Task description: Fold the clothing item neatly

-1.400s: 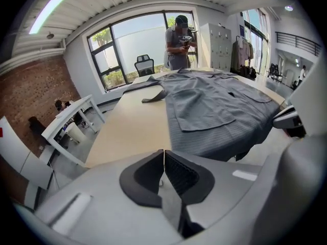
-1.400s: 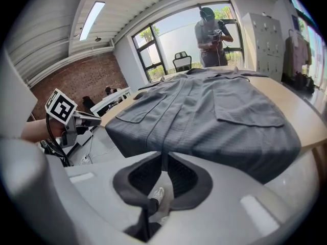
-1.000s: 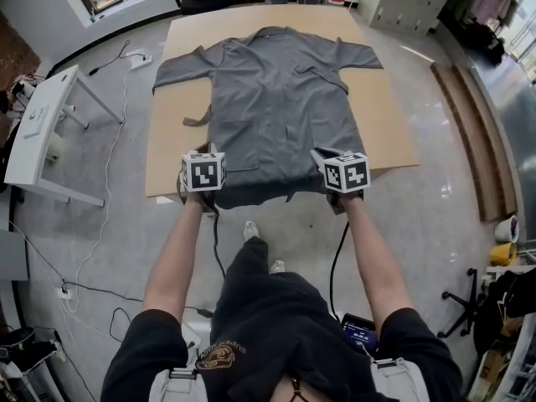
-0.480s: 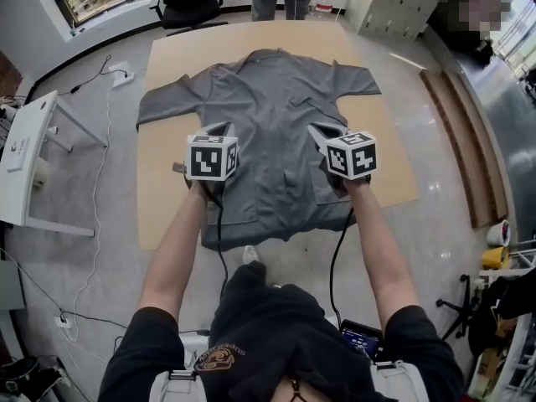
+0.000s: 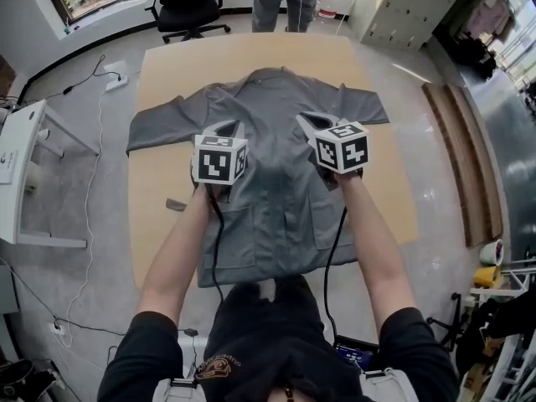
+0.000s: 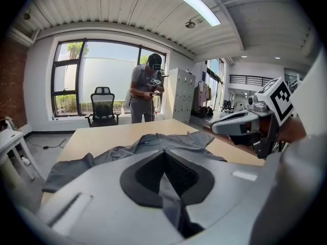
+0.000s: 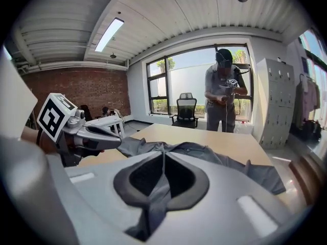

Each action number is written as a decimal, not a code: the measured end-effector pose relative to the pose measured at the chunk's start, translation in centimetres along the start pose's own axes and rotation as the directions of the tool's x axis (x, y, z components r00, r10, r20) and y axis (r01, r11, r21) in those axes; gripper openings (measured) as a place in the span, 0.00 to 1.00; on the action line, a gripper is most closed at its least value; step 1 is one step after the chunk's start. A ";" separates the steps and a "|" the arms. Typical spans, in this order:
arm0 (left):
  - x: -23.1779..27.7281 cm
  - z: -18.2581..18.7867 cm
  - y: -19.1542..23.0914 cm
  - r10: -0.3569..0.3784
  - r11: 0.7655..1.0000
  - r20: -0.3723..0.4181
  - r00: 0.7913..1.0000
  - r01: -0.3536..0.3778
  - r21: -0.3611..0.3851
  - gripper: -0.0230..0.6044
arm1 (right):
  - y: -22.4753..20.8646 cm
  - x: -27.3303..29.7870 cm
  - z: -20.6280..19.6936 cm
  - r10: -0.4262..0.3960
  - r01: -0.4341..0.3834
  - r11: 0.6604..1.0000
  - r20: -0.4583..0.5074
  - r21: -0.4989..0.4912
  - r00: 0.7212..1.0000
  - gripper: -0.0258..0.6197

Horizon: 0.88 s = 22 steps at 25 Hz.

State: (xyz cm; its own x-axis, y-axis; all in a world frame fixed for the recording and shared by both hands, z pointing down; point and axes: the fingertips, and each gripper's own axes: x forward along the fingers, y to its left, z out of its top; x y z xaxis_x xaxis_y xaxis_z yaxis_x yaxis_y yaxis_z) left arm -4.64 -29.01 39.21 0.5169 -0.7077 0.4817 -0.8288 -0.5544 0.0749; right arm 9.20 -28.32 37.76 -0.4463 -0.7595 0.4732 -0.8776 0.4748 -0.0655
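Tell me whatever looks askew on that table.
A loose strap end pokes out sideways from the grey garment on its left side, lying on the bare table, so it looks stray. Nothing else stands out.

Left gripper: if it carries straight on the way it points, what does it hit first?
Probably the collar end of the grey short-sleeved coat, spread on the tan wooden table; the left gripper pinches that coat's fabric in its jaws. Depth is hard to judge.
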 end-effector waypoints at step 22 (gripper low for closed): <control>16.5 -7.0 10.4 0.058 0.982 -0.147 0.987 -0.083 -0.167 0.05 | -2.8 29.8 -3.2 0.269 -0.266 0.963 -0.223 0.045 0.937 0.26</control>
State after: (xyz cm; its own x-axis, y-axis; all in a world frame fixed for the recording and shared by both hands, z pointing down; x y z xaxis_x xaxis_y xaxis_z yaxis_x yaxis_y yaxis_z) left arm -6.22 -43.45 54.04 0.4308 -0.6669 0.6080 -0.8928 -0.4131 0.1795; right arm -1.12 -50.87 54.88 -0.6154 -0.4845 0.6217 -0.7341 0.6394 -0.2285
